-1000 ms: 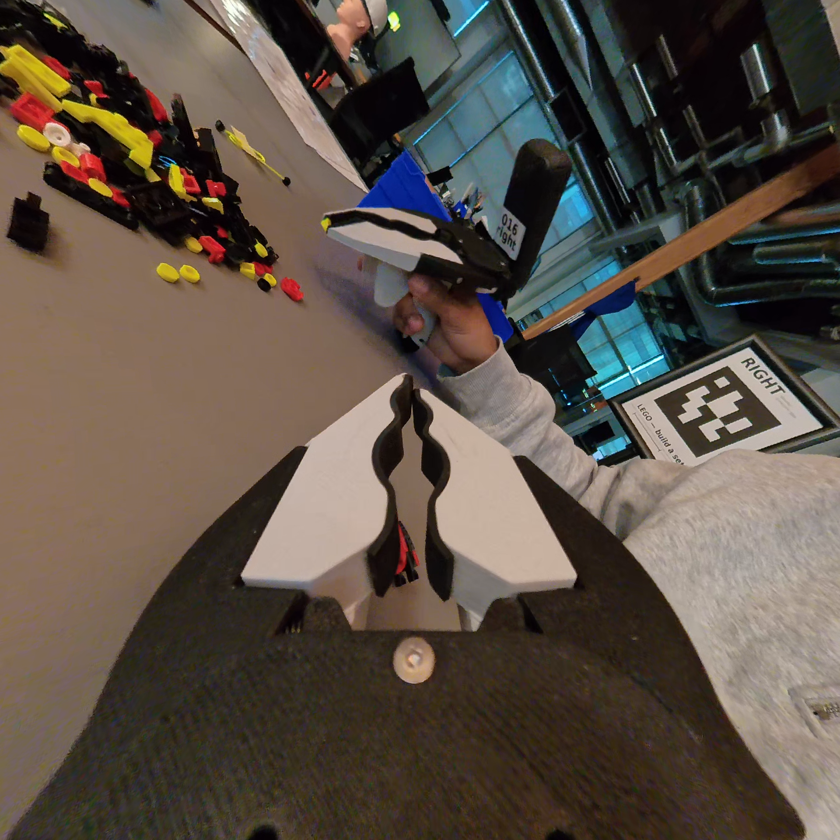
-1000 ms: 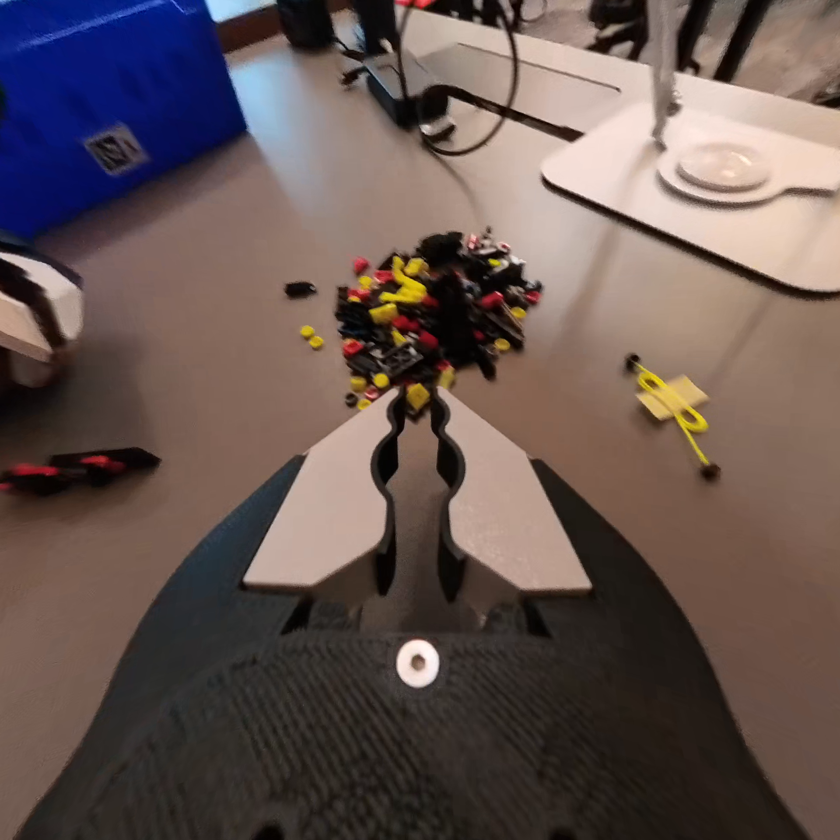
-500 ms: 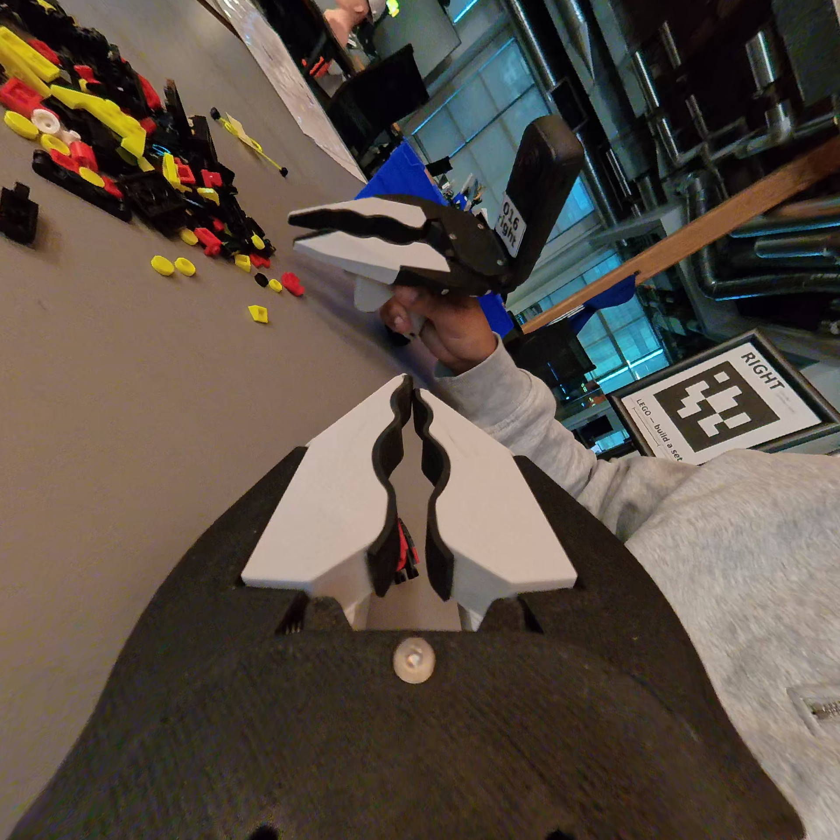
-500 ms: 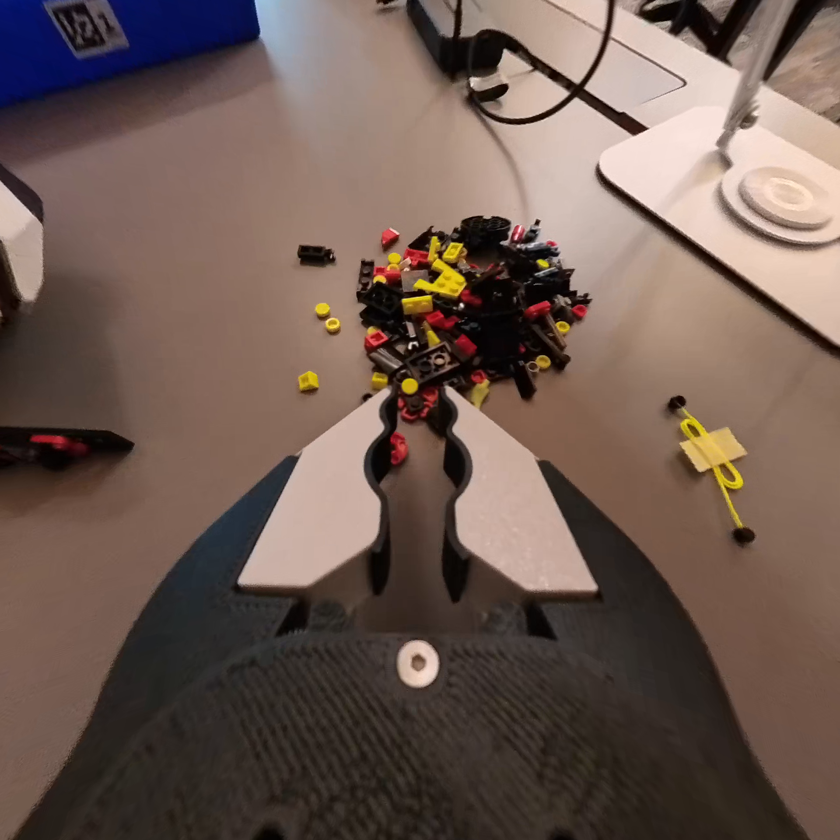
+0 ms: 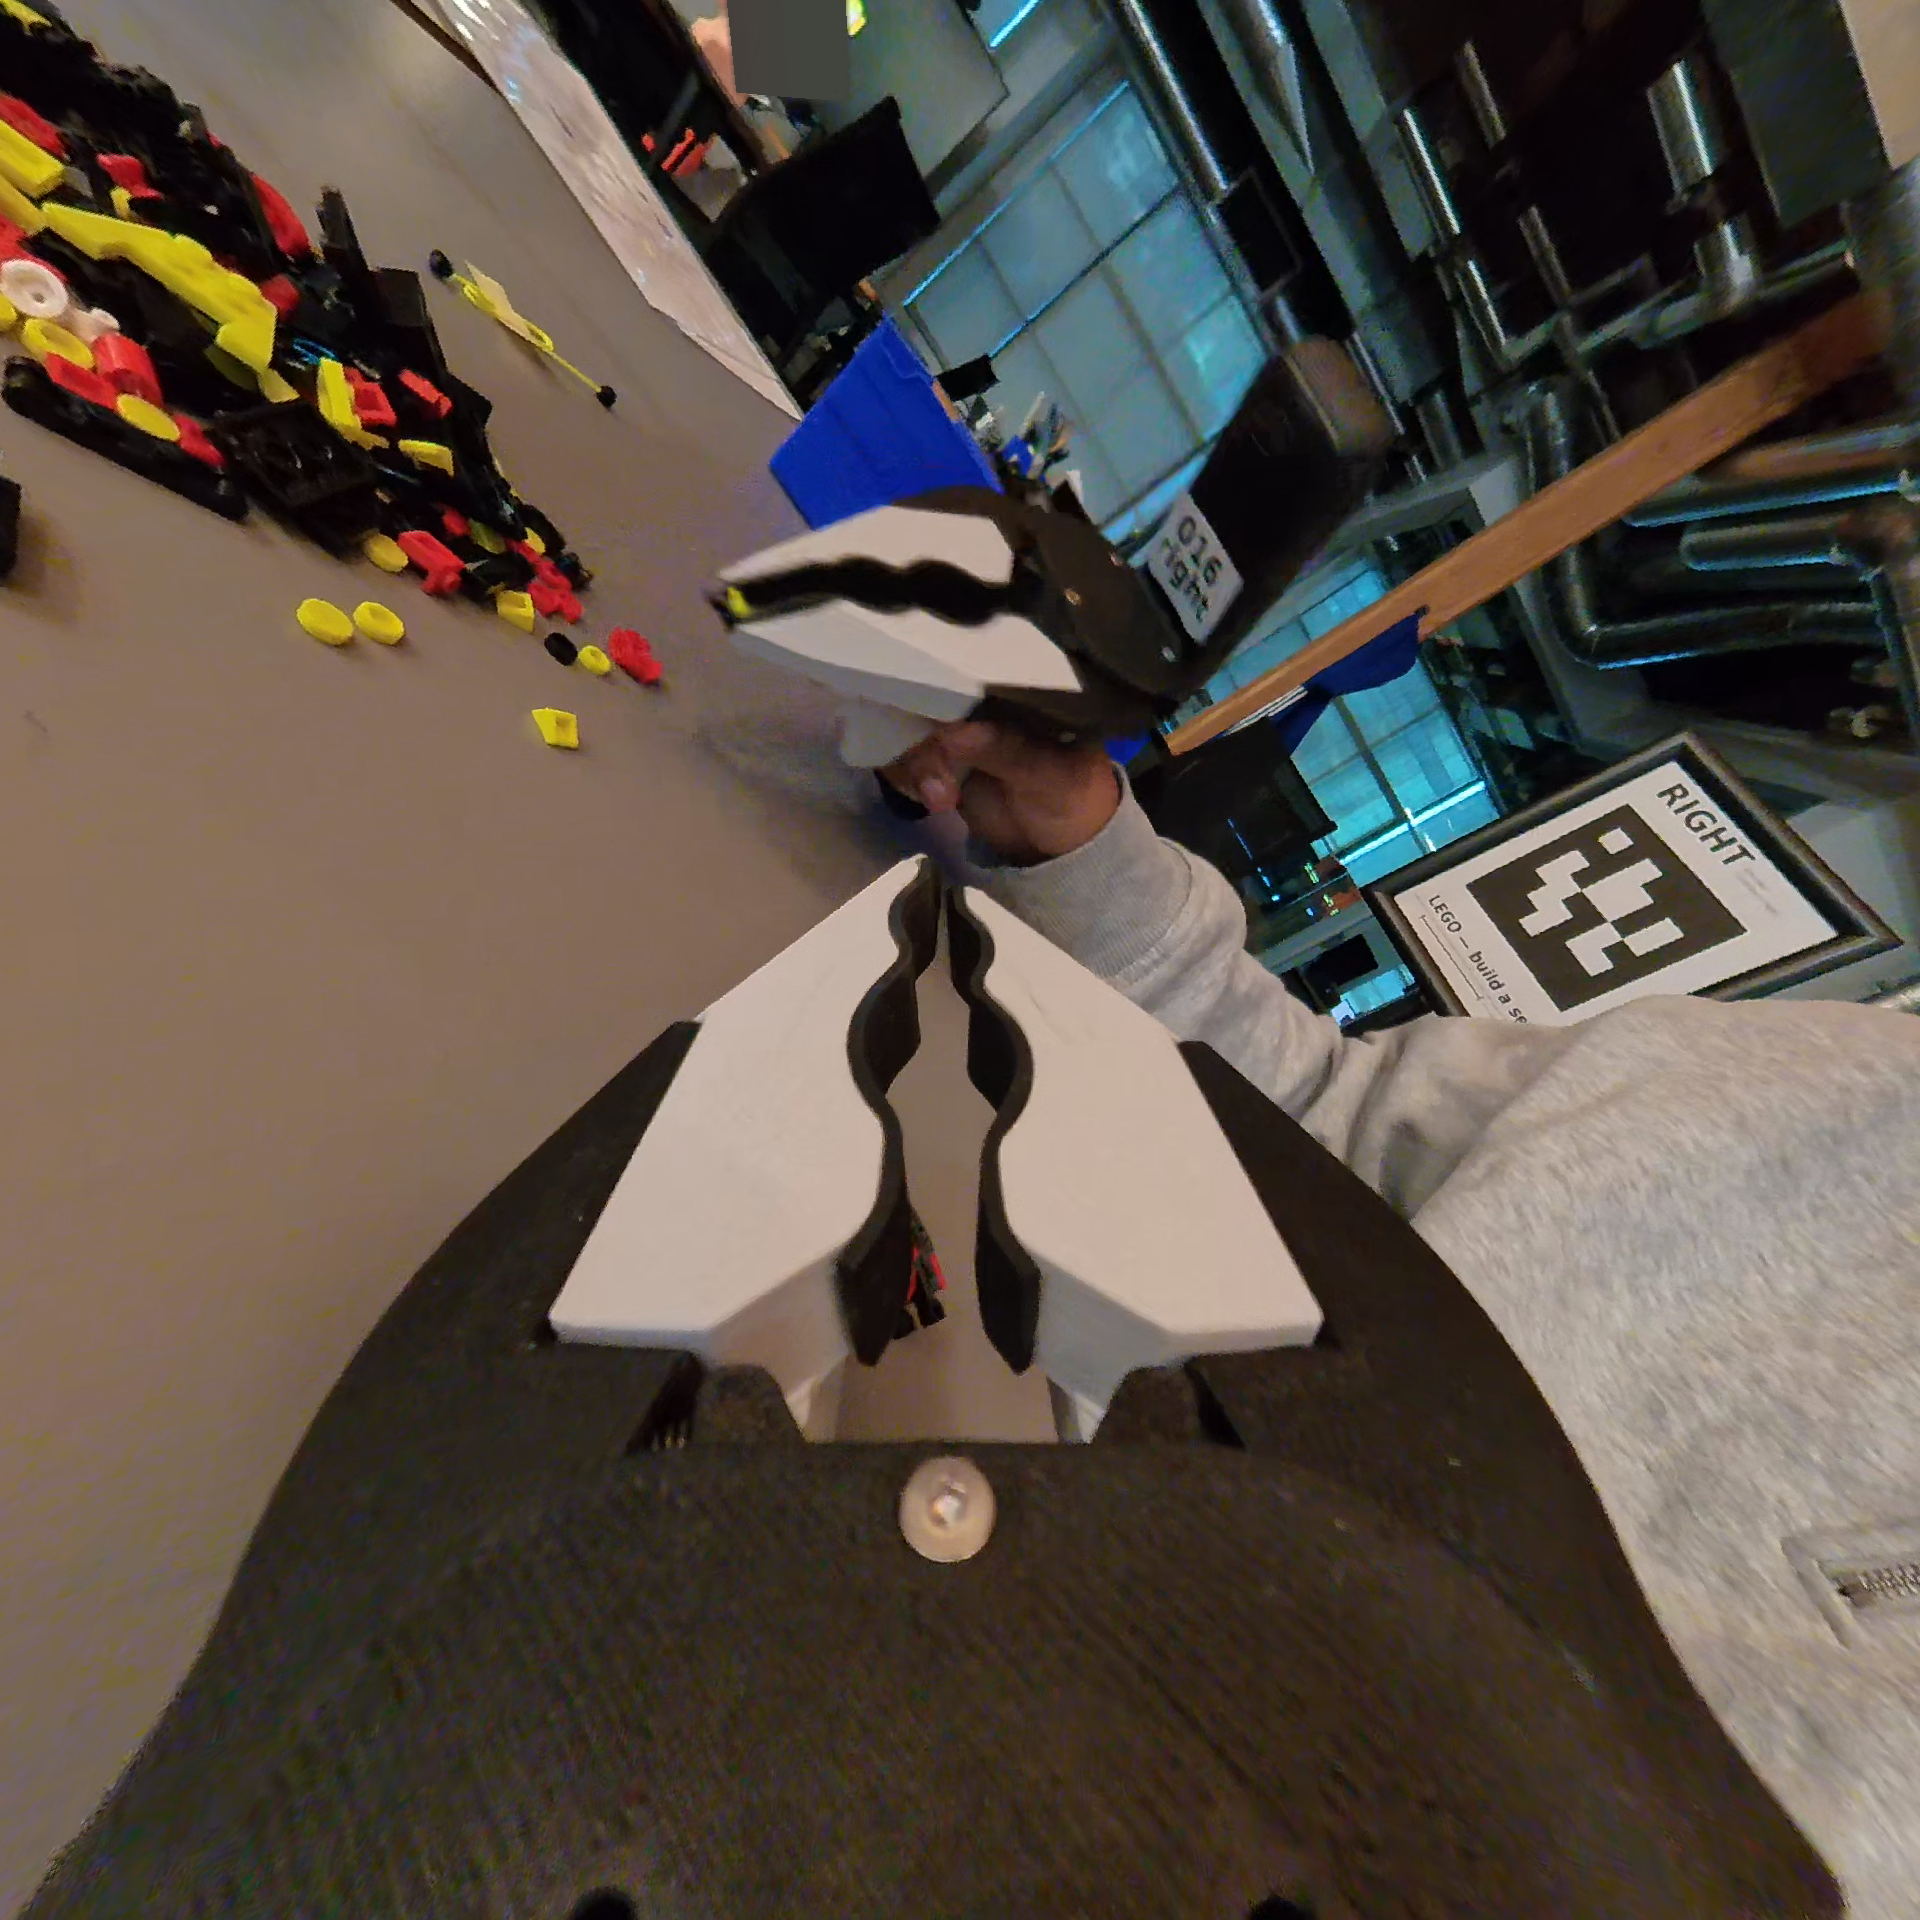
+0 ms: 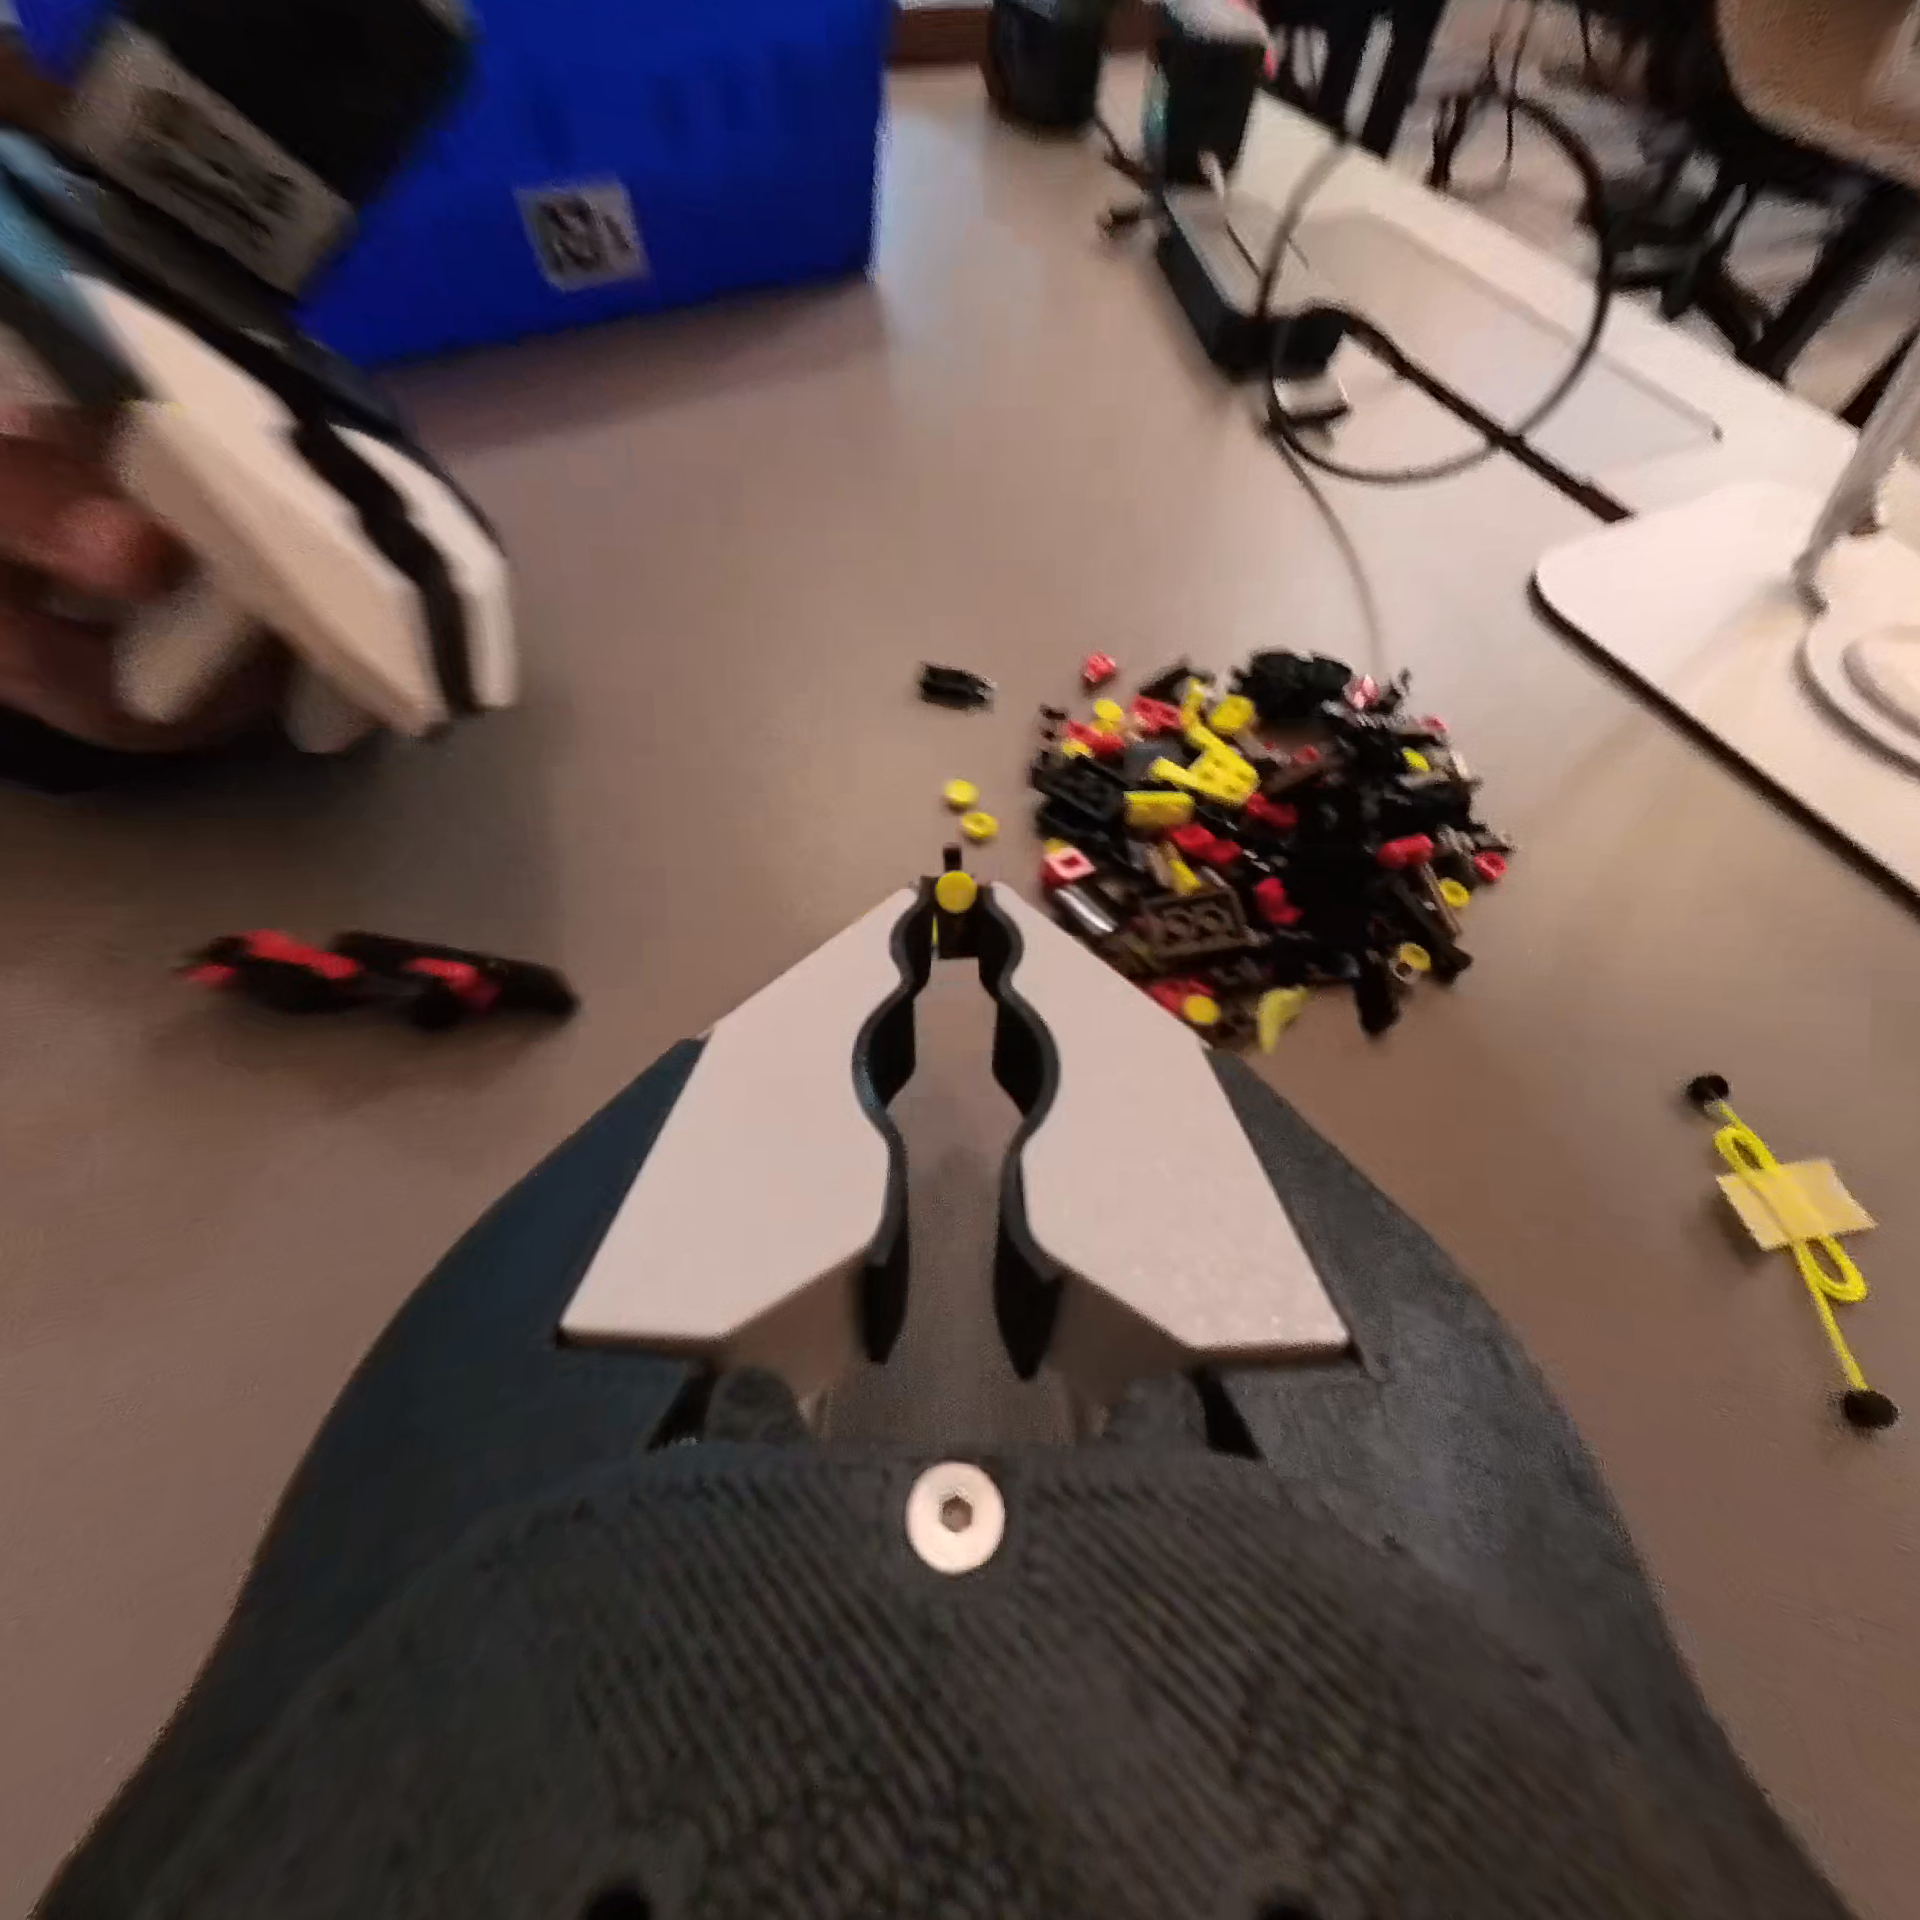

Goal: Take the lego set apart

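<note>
**A:** Where does the set stand right now?

**B:** Mostly in bits. A pile of loose bricks (image 6: 1262, 842) sits on the desk (image 6: 727, 582) at about one o'clock from the right gripper (image 6: 953, 914). A black-and-red assembled chunk (image 6: 379, 977) lies apart from it at nine o'clock, and a second bit of black and red (image 5: 920, 1283) seems wedged deep between the jaws of the left gripper (image 5: 935, 883).

**A:** And the jaws?

**B:** The right ones are clenched on a small black piece capped with a yellow stud (image 6: 954, 894), pinched at the very tips. The left ones are nearly closed at the tips; whether they truly grip that wedged piece, I cannot tell.

**A:** What could spoil it?

**B:** The tip hold is thin. The right wrist view is smeared with motion, so I judge a quick swing or a slight easing of the squeeze could flick the piece off across the desk, perhaps toward the yellow cord (image 6: 1813, 1236) at three o'clock. The left gripper is tilted too, so the wedged piece might slide out unnoticed. And a careless release over the pile could scatter the two yellow round pieces (image 6: 971, 810) lying just beside it.
</note>
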`<state>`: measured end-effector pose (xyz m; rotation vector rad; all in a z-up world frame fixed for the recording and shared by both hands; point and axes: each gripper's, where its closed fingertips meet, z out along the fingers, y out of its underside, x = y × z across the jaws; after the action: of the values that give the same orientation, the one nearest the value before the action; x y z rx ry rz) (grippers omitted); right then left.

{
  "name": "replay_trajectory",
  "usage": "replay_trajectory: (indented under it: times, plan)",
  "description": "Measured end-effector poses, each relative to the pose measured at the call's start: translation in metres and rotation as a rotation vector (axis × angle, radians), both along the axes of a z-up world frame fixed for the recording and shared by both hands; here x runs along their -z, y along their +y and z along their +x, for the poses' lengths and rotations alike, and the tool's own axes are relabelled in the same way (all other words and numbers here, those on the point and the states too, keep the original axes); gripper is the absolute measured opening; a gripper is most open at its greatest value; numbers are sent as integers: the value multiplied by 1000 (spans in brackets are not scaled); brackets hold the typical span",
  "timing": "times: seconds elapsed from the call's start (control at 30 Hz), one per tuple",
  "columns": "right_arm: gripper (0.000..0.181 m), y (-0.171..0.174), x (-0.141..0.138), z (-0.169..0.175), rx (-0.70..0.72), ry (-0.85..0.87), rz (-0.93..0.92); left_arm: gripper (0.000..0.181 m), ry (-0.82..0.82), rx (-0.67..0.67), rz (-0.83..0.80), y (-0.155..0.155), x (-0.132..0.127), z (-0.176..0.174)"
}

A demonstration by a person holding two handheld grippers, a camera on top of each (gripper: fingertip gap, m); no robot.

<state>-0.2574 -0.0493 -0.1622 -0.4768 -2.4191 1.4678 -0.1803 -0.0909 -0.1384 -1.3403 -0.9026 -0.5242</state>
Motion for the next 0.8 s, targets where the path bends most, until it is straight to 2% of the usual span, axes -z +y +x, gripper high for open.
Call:
replay_trajectory:
  times: [0.03, 0.17, 0.33, 0.5, 0.67, 0.8]
  plan:
    - [5, -1, -7, 13, -27, 32, -26, 1, 0, 3, 0, 0, 0, 0]
    - [5, -6, -17, 57, -70, 208, -14, 8, -11, 25, -8, 3, 1, 4]
    - [5, -12, -8, 99, -65, 333, 104, 20, -93, 185, -1, 26, 2, 32]
    - [6, -1, 5, 132, -66, 331, 175, 22, -28, 271, -331, 44, 35, 59]
    - [5, 8, -17, 140, -43, 478, 147, 8, -39, 304, -166, 58, 7, 71]
    - [5, 8, -18, 143, -73, 474, 119, 4, -26, 304, -152, 56, 4, 71]
